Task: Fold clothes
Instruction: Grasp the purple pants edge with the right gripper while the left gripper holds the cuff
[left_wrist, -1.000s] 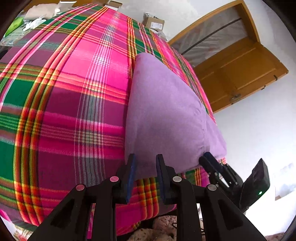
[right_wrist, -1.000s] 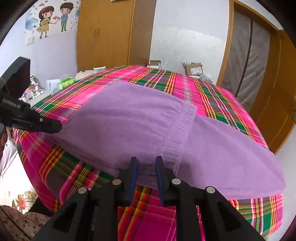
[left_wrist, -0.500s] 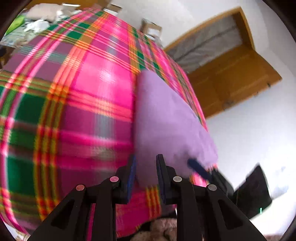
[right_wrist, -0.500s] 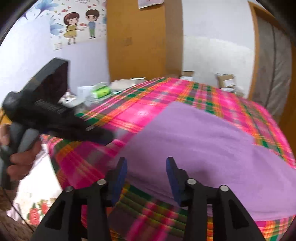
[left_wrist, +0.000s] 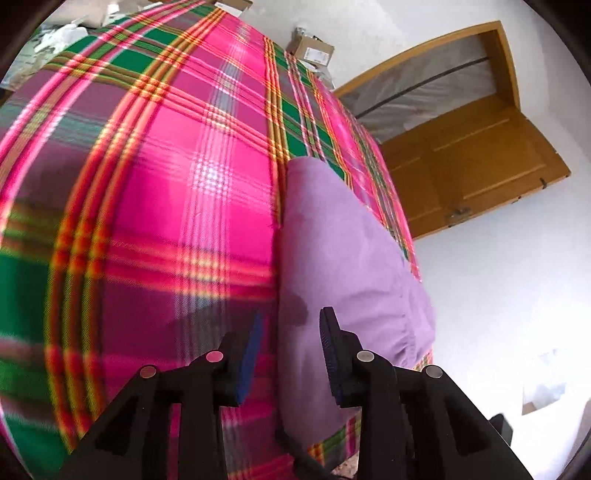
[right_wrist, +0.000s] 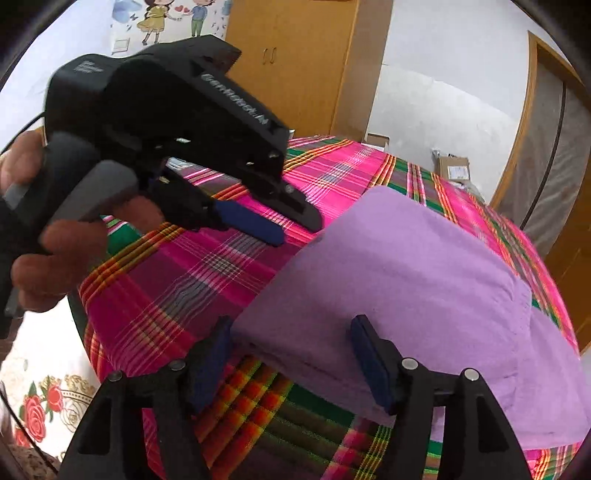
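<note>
Left wrist view: the left gripper (left_wrist: 290, 356) is hovering with its blue-padded fingers (left_wrist: 248, 360) spread apart, gripping nothing — the near corner of the folded lilac fleece garment (left_wrist: 343, 258) is lying between and just beyond the fingertips.
Right wrist view: the right gripper (right_wrist: 291, 363) is standing with its fingers (right_wrist: 371, 363) spread wide, empty; the garment's folded near edge is sitting between the two pads, not pinched by them.
Garment: it is lying flat on the pink, green and orange plaid bedspread (left_wrist: 155, 192), ahead of both pairs of fingers, close to the bed's near edge, with a gathered cuff or hem to the right of the right gripper's fingers.
Left gripper seen from the right: its black body is showing to the upper left of the right gripper's fingers, held by a person's hand (right_wrist: 55, 229), its blue tips just beside the garment's far left edge — whether touching, I cannot tell.
Background: a wooden door (left_wrist: 476, 162) is standing beyond the bed.
</note>
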